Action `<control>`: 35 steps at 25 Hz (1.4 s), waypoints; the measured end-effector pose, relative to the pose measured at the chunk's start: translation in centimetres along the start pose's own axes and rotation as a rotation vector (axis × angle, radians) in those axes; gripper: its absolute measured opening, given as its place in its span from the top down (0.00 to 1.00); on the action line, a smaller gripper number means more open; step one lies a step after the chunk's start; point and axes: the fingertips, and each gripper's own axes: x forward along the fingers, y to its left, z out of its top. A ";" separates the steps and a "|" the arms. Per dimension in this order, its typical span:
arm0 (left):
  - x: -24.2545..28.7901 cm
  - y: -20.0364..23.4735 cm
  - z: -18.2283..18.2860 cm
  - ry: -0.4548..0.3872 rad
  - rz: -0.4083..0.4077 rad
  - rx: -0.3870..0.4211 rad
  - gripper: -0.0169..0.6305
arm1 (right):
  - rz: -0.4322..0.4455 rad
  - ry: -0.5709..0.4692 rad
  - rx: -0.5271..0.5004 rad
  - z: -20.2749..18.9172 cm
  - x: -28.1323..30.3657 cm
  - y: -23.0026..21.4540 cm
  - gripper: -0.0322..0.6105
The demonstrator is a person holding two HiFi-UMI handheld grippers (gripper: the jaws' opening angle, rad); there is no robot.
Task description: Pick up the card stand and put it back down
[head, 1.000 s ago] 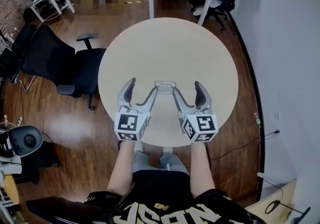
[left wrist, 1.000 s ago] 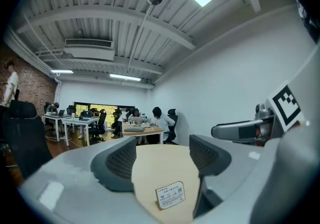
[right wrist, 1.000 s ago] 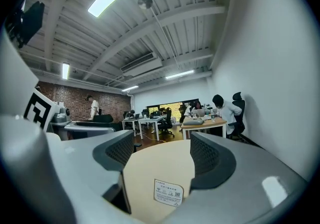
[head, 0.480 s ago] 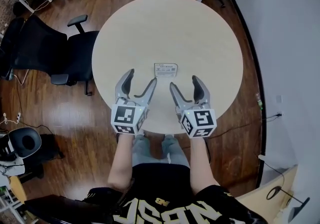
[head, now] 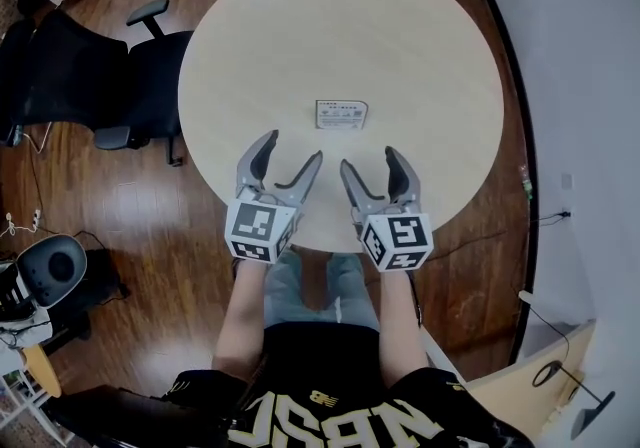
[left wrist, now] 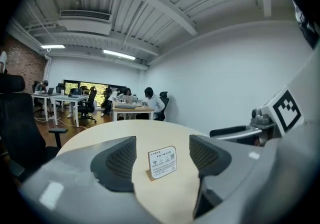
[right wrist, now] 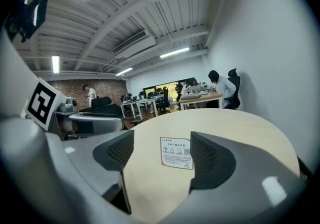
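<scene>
Card stand upright on round pale table, abt centre, far of both grippers, well apart from them. Print on card: wifi symbol, QR code; text too small to read. L gripper & R gripper over near edge, jaws apart, nothing held. Dark wood floor; black chair left; white wall right.

Grey left hand-held gripper and right hand-held gripper bear black-and-white marker cubes; the shirt is black, lettered.
</scene>
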 end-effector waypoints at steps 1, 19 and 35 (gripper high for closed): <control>0.1 0.0 -0.5 0.006 -0.007 0.001 0.46 | 0.000 0.006 0.001 -0.4 0.1 0.0 0.41; -0.2 8.6 -8.4 0.273 -0.314 0.231 0.30 | -0.065 0.070 0.049 -6.0 0.1 -4.1 0.41; 11.4 4.5 -10.3 0.242 -0.655 0.176 0.10 | -0.113 0.087 0.070 -8.0 -0.8 -8.2 0.41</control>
